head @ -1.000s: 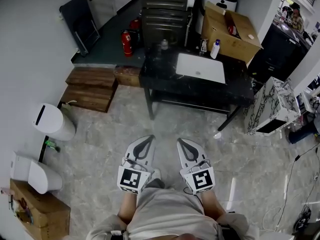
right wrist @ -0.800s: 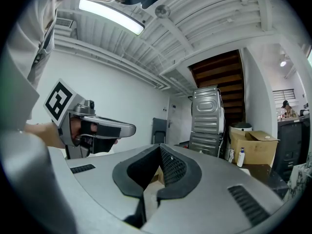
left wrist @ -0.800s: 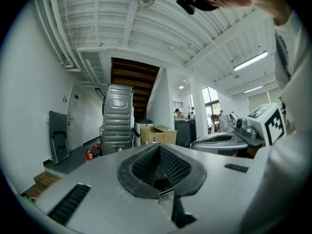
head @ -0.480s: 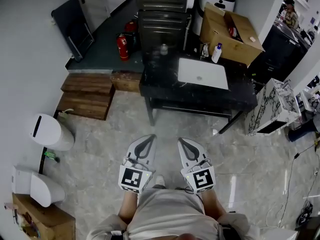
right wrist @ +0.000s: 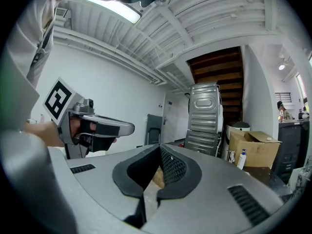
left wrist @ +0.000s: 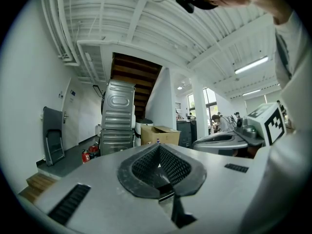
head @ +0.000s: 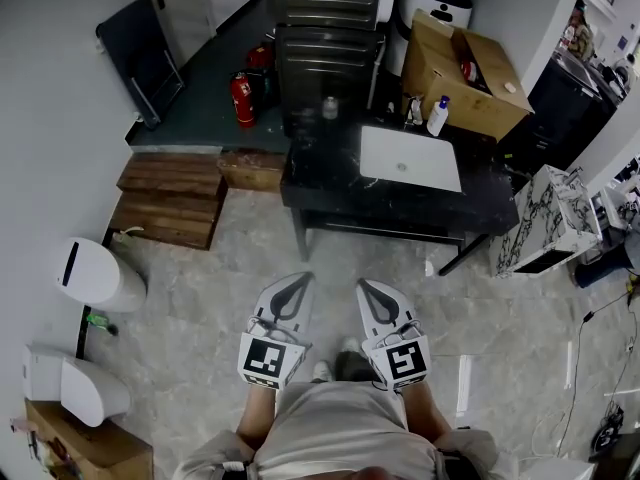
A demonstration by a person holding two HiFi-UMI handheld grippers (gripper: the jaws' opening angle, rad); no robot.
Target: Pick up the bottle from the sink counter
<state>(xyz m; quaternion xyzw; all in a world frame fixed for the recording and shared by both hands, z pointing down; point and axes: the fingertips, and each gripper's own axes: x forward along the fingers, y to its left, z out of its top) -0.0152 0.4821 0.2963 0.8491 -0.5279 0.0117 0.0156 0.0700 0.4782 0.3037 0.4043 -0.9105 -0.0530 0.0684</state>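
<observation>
On counter (head: pixel 322 173), white bottle (head: pixel 437 116), well beyond right gripper (head: pixel 362 285)

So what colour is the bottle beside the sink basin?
The bottle is white with a blue cap, clearest in the head view.

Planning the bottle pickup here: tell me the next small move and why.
Probably step forward toward the sink counter. The bottle stands at its far edge by the cardboard box, well out of reach from here. The left gripper and right gripper are both shut, empty and held close in.
</observation>
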